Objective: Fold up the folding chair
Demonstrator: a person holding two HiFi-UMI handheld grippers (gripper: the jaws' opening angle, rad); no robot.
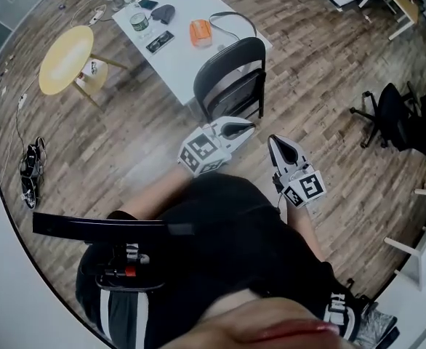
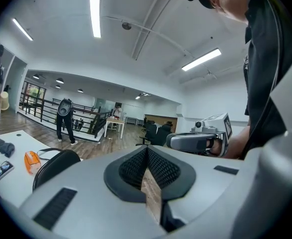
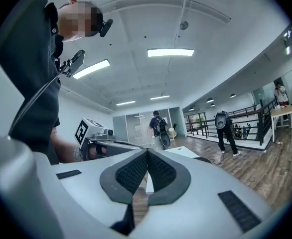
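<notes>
My left tongs (image 1: 246, 127) are clenched, with nothing between the pads. My right tongs (image 1: 278, 144) are likewise clenched and empty. I hold both in front of my body, near each other but apart, tips pointing away from me. The black folding chair with a rounded backrest (image 1: 231, 75) stands upright on the wood-plank floor (image 1: 126, 158), just beyond the tongs and just beside the white rectangular counter (image 1: 180, 60).

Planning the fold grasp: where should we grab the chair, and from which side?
On the chair, probably the top rim of the curved backrest, coming from the near side: it stands upright and exposed, while the table blocks the far side.
</notes>
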